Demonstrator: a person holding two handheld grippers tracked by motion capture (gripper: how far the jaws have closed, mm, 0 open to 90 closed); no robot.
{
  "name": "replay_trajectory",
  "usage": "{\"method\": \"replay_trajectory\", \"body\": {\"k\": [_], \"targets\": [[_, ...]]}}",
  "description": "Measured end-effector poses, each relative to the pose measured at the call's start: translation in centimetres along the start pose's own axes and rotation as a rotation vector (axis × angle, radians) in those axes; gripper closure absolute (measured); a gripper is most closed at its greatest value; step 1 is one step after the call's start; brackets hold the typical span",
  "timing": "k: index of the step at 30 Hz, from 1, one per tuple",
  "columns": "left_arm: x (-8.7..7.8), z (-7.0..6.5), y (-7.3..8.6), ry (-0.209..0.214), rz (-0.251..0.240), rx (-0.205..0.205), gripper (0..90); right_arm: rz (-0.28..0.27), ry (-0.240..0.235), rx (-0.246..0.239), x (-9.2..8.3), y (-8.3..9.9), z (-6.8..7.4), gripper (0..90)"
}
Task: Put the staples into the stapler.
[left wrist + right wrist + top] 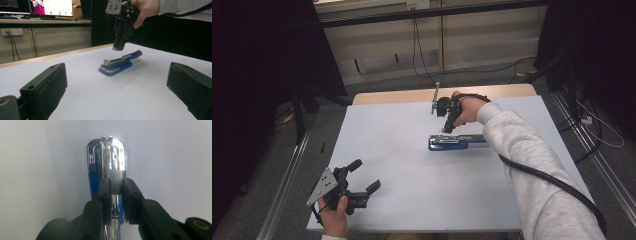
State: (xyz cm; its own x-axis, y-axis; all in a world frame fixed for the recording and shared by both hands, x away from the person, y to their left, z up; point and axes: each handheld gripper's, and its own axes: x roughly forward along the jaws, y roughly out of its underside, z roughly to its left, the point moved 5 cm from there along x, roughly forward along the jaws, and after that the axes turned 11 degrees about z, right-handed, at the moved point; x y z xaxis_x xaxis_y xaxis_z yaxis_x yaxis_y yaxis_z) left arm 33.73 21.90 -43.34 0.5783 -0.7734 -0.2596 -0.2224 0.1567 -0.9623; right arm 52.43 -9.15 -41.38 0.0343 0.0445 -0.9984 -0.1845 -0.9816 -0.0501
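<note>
A blue stapler (453, 142) lies flipped open on the white table (412, 205), its metal staple channel (107, 157) facing up. My right gripper (447, 128) points down just above it, shut on a short grey strip of staples (115, 182). In the left gripper view that gripper (116, 48) hangs a little over the stapler (120, 64), apart from it. My left gripper (364, 176) rests at the table's near left, held by a hand. Its jaws stand wide open around nothing, aimed toward the stapler, and the left gripper (117, 87) is far from it.
A thick black cable (557, 185) trails from the right gripper along the grey sleeve (532, 165). The table's wooden far edge (412, 95) meets a floor with loose cables (592, 122). Monitors (50, 7) stand on a shelf beyond.
</note>
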Motion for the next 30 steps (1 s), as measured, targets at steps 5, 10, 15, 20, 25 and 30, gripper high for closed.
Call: {"method": "replay_trajectory", "body": {"k": [5, 10, 15, 20, 25, 30], "targets": [[0.0, -0.1, 0.0, 0.009, 0.003, 0.000, 2.9, -0.005, 0.001, 0.012, 0.0, -0.1, 0.0, 78.8], [0.1, -0.2, 0.0, 0.011, 0.007, 0.001, 2.9, -0.039, -0.002, 0.030, 0.0, -0.5, 0.0, 78.7], [0.1, -0.2, 0.0, 0.005, 0.006, 0.006, 2.9, -0.055, -0.007, 0.017, 0.3, -0.8, 0.1, 78.8], [0.1, -0.1, 0.0, 0.008, 0.004, 0.011, 2.9, -0.070, -0.015, 0.019, 0.8, -1.0, 0.0, 78.7], [0.3, -0.2, 0.0, 0.010, 0.007, 0.008, 2.9, -0.077, -0.024, 0.018, 1.1, -1.3, 0.2, 78.8], [0.4, -0.2, 0.0, 0.005, 0.009, 0.012, 2.9, -0.080, -0.022, 0.015, 1.0, -1.5, 0.2, 78.8]]}}
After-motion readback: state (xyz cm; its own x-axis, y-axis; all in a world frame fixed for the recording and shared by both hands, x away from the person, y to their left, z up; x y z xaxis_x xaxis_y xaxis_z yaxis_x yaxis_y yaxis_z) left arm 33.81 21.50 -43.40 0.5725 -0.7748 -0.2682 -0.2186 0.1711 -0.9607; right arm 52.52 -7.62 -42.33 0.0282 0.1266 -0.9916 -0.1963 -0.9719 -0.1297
